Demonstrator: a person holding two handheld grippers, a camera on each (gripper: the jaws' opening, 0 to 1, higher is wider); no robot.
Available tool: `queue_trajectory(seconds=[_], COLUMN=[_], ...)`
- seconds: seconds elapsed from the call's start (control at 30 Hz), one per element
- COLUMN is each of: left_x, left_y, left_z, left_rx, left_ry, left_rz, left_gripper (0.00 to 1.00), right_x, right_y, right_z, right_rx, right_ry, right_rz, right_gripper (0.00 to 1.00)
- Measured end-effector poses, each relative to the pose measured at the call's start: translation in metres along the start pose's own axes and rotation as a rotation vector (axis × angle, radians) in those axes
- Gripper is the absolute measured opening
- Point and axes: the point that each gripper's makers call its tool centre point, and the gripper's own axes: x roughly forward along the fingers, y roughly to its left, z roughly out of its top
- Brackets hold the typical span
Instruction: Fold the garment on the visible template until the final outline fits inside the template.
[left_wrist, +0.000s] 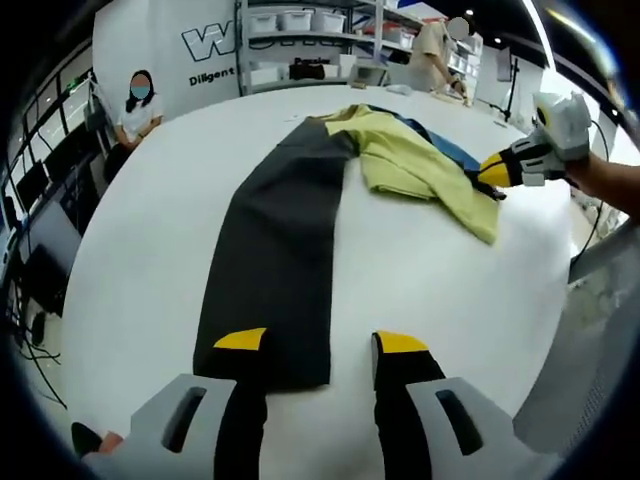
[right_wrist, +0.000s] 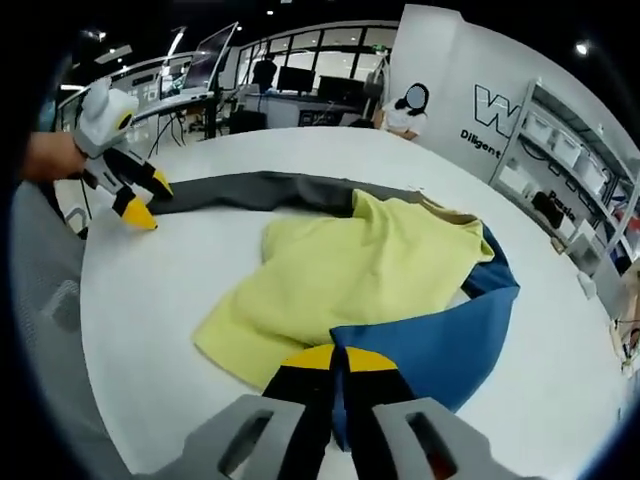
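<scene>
**Folding under way: right jaws pinch the blue part, left jaws open at the dark end**

In the left gripper view, my left gripper (left_wrist: 322, 348) stands with its jaws apart at the near edge of the white desk (left_wrist: 130, 260). One yellow tip lies on the end of the garment's (left_wrist: 275, 240) long dark grey strip, the other on bare desk just beside it, and nothing is clamped between them. Towards the far edge the yellow part (left_wrist: 420, 165) is bunched, and the right gripper comes in from the right at its edge.

In the right gripper view, my right gripper (right_wrist: 338, 358) has its jaws closed on the edge of the blue part (right_wrist: 440, 330), where it meets the yellow. I cannot make out any template outline.

I judge an early fold is in hand. Next, I should close the left jaws on the grey end, then carry the blue part over the yellow.
</scene>
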Motion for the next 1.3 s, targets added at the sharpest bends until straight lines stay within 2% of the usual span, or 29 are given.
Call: queue_trajectory(seconds=[0.07, 0.27, 0.4, 0.47, 0.63, 0.87, 1.07, 1.17, 1.3], left_x=[-0.002, -0.004, -0.008, -0.009, -0.008, -0.007, -0.006, -0.006, -0.005], left_y=[0.004, 0.016, 0.027, 0.029, 0.030, 0.033, 0.038, 0.039, 0.042], left_z=[0.000, -0.004, -0.009, -0.009, -0.009, -0.008, -0.007, -0.007, -0.006], left_rx=[-0.024, -0.017, -0.015, -0.033, -0.001, 0.012, 0.029, 0.032, 0.040], left_ry=[0.005, 0.016, 0.019, 0.006, 0.009, 0.031, 0.041, 0.046, 0.050], left_rz=[-0.001, 0.009, 0.027, 0.017, 0.017, 0.008, 0.021, 0.025, 0.029], left_gripper=[0.32, 0.16, 0.01, 0.00, 0.00, 0.00, 0.00, 0.00, 0.00], right_x=[-0.008, -0.029, -0.039, -0.044, -0.052, -0.076, -0.100, -0.109, -0.115], right_y=[-0.007, -0.029, -0.043, -0.050, -0.070, -0.127, -0.182, -0.203, -0.220], right_z=[0.005, 0.019, 0.021, 0.022, 0.024, 0.024, 0.022, 0.018, 0.009], right_rx=[0.005, 0.033, 0.057, 0.072, 0.108, 0.218, 0.238, 0.250, 0.277], right_ry=[-0.021, -0.077, -0.095, -0.107, -0.130, -0.175, -0.188, -0.192, -0.188], right_rz=[-0.015, -0.063, -0.094, -0.104, -0.134, -0.228, -0.336, -0.379, -0.416], right_gripper=[0.00, 0.00, 0.00, 0.00, 0.00, 0.00, 0.00, 0.00, 0.00])
